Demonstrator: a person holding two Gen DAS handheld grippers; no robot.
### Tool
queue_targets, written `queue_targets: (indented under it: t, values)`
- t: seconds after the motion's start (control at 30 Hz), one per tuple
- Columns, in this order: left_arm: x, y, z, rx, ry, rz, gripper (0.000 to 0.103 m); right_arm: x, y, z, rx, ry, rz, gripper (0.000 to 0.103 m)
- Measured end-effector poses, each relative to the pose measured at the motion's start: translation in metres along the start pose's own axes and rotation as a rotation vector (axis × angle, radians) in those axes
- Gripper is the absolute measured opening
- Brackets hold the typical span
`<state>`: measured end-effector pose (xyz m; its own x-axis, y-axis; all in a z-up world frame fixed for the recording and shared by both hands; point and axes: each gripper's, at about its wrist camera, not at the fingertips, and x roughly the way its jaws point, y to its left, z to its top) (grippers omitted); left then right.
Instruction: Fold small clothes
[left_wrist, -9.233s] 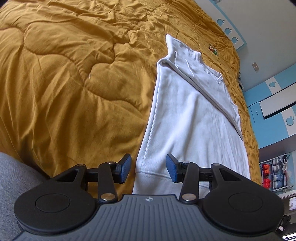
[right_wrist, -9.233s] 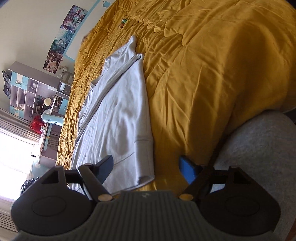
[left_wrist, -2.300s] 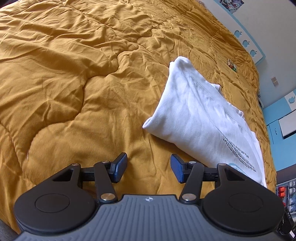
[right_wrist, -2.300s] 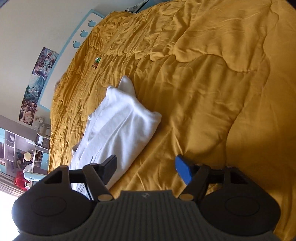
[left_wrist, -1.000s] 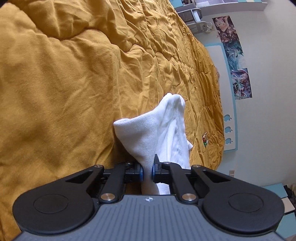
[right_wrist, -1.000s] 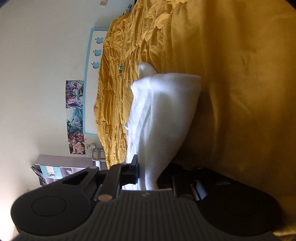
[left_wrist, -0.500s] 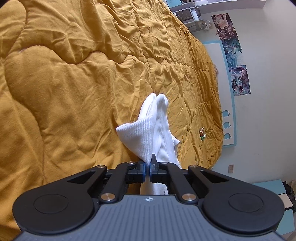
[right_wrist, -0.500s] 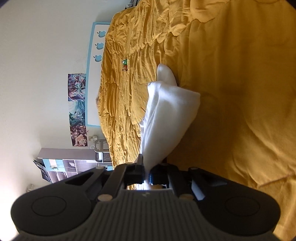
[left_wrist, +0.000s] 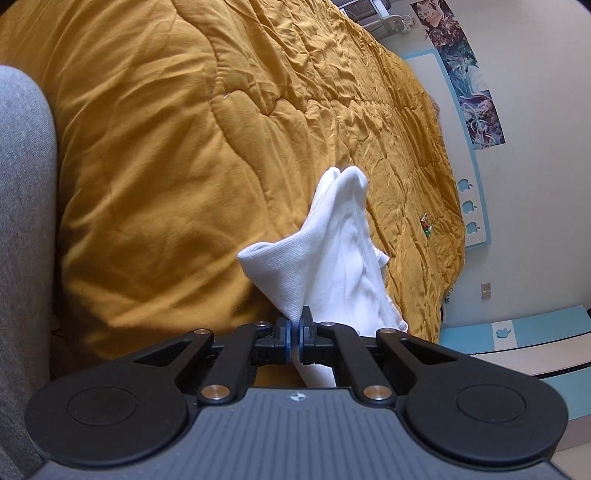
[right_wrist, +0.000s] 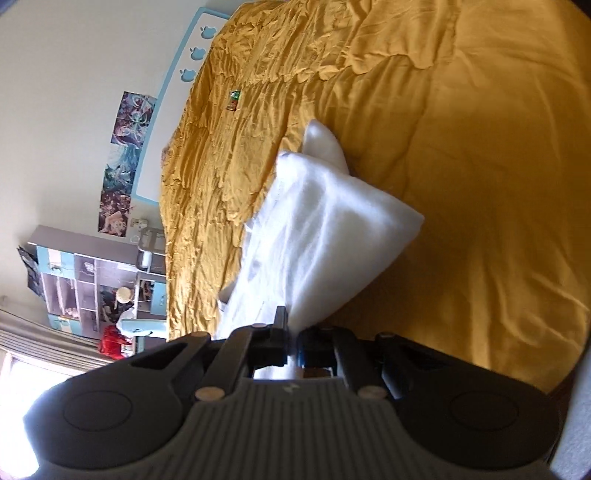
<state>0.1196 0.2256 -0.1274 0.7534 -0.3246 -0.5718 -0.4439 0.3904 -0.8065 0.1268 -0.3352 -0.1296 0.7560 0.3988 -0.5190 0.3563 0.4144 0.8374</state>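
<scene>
A folded white garment (left_wrist: 332, 254) hangs over the mustard quilt (left_wrist: 177, 147), lifted clear of it at the near end. My left gripper (left_wrist: 294, 334) is shut on its near edge, with the cloth pinched between the blue pads. In the right wrist view the same white garment (right_wrist: 325, 236) stretches away from my right gripper (right_wrist: 291, 341), which is shut on another part of its near edge. The garment's far tip still touches the quilt (right_wrist: 480, 184).
A small colourful object (left_wrist: 426, 225) lies far off on the quilt; it also shows in the right wrist view (right_wrist: 234, 99). A grey padded edge (left_wrist: 22, 221) runs along the bed's near side. A shelf unit (right_wrist: 92, 280) and posters stand by the wall.
Both grippers, shut on the white garment, have pulled it back toward the near side of the bed. The grey edge has come into the left wrist view.
</scene>
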Motion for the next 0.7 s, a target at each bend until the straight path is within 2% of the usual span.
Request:
queue_targets:
  t: [0.1, 0.17, 0.23, 0.27, 0.37, 0.47, 0.57, 0.67, 0.7]
  values:
    - [-0.004, 0.006, 0.000, 0.050, -0.019, -0.016, 0.004, -0.006, -0.015, -0.008, 0.002, -0.029, -0.031, 0.000]
    - [-0.013, 0.004, -0.002, 0.121, -0.055, 0.018, 0.007, -0.012, -0.017, -0.013, -0.028, -0.054, -0.059, 0.000]
    - [-0.024, 0.001, -0.004, 0.176, -0.109, 0.072, 0.018, -0.023, -0.018, -0.015, -0.062, -0.088, -0.110, 0.001]
    - [-0.030, 0.002, -0.004, 0.191, -0.134, 0.090, 0.021, -0.029, -0.017, -0.016, -0.083, -0.108, -0.139, 0.006]
    - [-0.053, -0.001, -0.002, 0.250, -0.235, 0.156, 0.022, -0.058, -0.010, -0.018, -0.193, -0.229, -0.219, 0.006]
    - [-0.076, -0.019, -0.001, 0.367, -0.342, 0.195, 0.022, -0.095, 0.006, -0.024, -0.356, -0.397, -0.288, 0.006]
    - [-0.087, -0.048, -0.004, 0.497, -0.392, 0.173, 0.022, -0.124, 0.032, -0.033, -0.502, -0.528, -0.201, 0.006]
    - [-0.083, -0.081, -0.021, 0.625, -0.429, 0.126, 0.022, -0.128, 0.072, -0.049, -0.697, -0.606, -0.111, 0.006]
    - [-0.078, -0.090, -0.027, 0.656, -0.426, 0.099, 0.017, -0.123, 0.089, -0.058, -0.763, -0.629, -0.087, 0.006]
